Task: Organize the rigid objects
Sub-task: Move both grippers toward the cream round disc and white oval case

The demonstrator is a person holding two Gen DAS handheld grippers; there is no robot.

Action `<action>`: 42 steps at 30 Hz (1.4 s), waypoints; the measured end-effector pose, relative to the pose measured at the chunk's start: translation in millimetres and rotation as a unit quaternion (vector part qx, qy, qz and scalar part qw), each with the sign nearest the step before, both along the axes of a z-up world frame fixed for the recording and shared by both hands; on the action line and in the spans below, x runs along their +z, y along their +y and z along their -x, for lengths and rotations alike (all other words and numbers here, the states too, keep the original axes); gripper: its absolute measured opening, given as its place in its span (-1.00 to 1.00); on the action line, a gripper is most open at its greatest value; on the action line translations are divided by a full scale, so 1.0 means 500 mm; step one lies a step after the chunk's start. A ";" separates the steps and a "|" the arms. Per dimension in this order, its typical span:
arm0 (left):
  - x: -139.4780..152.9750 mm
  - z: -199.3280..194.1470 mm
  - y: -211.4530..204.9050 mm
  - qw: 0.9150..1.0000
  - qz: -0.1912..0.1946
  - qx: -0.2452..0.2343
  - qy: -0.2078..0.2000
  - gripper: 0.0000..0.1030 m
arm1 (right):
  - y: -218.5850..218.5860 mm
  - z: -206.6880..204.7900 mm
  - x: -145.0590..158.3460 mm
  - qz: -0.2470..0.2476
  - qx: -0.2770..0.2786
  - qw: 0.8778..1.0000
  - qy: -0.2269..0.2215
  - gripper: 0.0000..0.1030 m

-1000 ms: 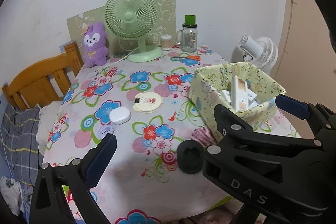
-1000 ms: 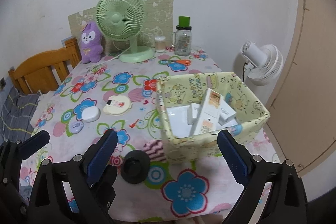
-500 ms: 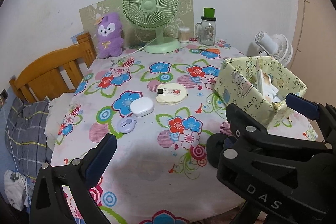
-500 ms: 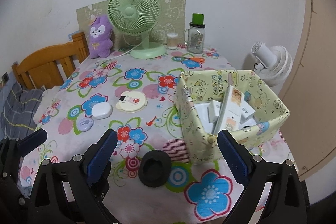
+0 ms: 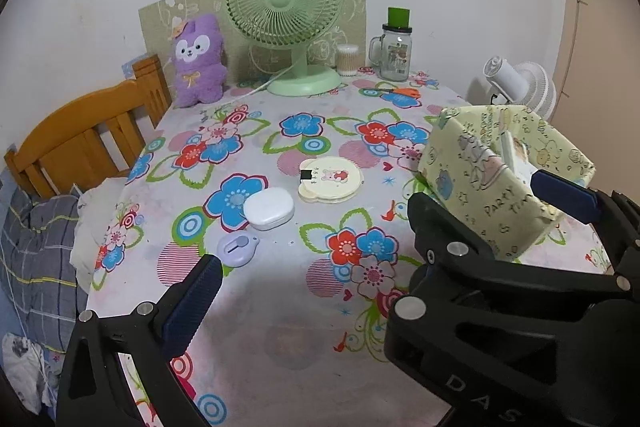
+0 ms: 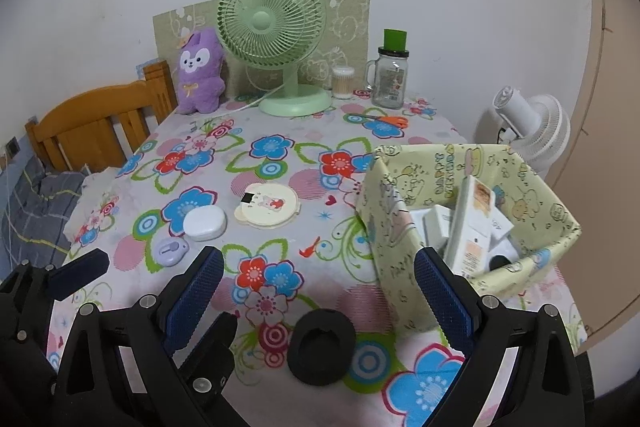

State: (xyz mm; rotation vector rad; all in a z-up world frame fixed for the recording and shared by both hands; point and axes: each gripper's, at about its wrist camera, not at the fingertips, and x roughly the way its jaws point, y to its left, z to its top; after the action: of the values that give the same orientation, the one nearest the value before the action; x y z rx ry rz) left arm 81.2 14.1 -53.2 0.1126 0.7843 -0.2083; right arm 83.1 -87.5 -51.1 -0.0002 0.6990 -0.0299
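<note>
A yellow patterned box (image 6: 468, 211) stands on the right of the floral table and holds several white cartons (image 6: 472, 223). Loose on the cloth lie a black round object (image 6: 321, 346), a white oval case (image 6: 205, 223), a small lilac case (image 6: 172, 251) and a cream round compact (image 6: 267, 209). My right gripper (image 6: 320, 291) is open and empty, just above the black object. My left gripper (image 5: 372, 259) is open and empty, low over the table's front; the white case (image 5: 269, 209), the lilac case (image 5: 238, 247) and the compact (image 5: 330, 180) lie ahead of it.
At the back stand a green fan (image 6: 276, 39), a purple plush (image 6: 200, 71), a glass jar with green lid (image 6: 390, 75), a cotton swab pot (image 6: 343, 82) and orange scissors (image 6: 380, 121). A wooden chair (image 5: 88, 139) is left; a white fan (image 6: 528, 123) stands off the table's right.
Both grippers have shifted left and back over the last second, so the table objects sit further right in view. Both stay open and empty.
</note>
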 end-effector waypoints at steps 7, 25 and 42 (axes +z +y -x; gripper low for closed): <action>-0.020 -0.037 0.014 1.000 -0.001 0.001 0.003 1.00 | 0.019 -0.044 -0.020 0.007 0.014 1.000 0.008 0.90; -0.086 -0.162 0.043 0.999 -0.005 -0.003 0.053 0.99 | 0.057 -0.166 -0.075 0.015 0.029 0.999 0.038 0.90; -0.140 -0.251 0.062 0.996 -0.008 0.011 0.093 0.95 | 0.074 -0.269 -0.136 0.001 0.049 0.996 0.078 0.90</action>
State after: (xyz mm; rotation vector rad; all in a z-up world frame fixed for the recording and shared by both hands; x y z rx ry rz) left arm 206.8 45.3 -123.1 0.1012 0.9717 -0.1939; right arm 217.6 -50.5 -119.1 -0.0395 0.8542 0.0630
